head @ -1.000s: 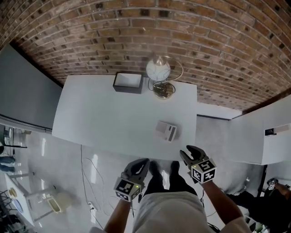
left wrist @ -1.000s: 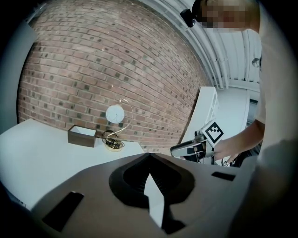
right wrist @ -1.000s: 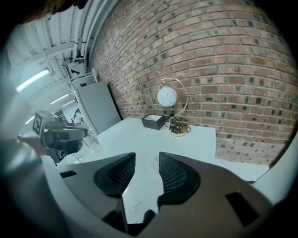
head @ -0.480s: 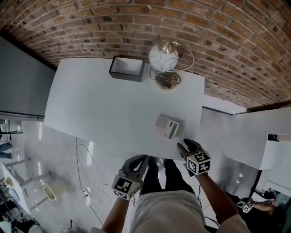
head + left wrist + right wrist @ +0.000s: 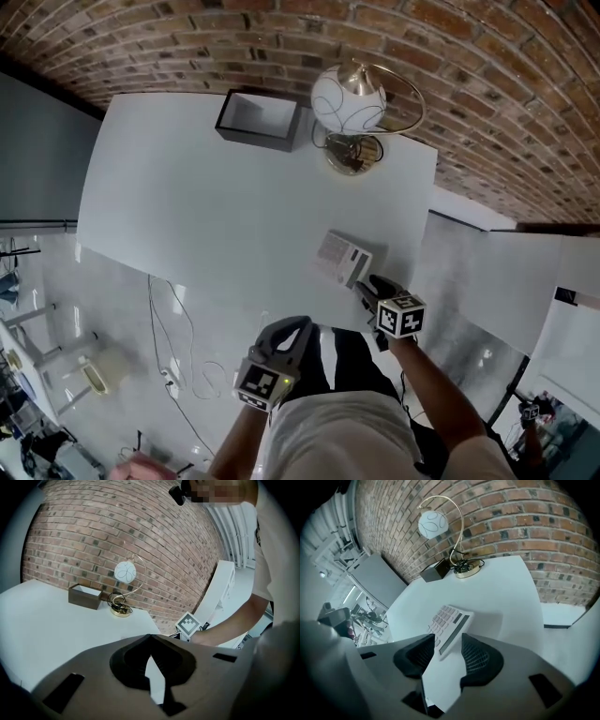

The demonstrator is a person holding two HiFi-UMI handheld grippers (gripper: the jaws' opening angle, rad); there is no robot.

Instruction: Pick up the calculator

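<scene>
- Flat on the white table [image 5: 187, 206], keys up, close to its near edge at the right: the calculator [image 5: 340, 258].
- Just at its near end, pointing down at it: the right gripper [image 5: 366, 289], jaws opening and wide apart, with the calculator's near end showing between the pads, pressed by neither.
- Off the table's edge, over the floor beside the person's legs: the left gripper [image 5: 289, 330], jaws closed tip to tip on nothing.
- At the far edge, by the brick wall: a dark open box [image 5: 258, 117] and a globe lamp [image 5: 347, 97] just beside it.
</scene>
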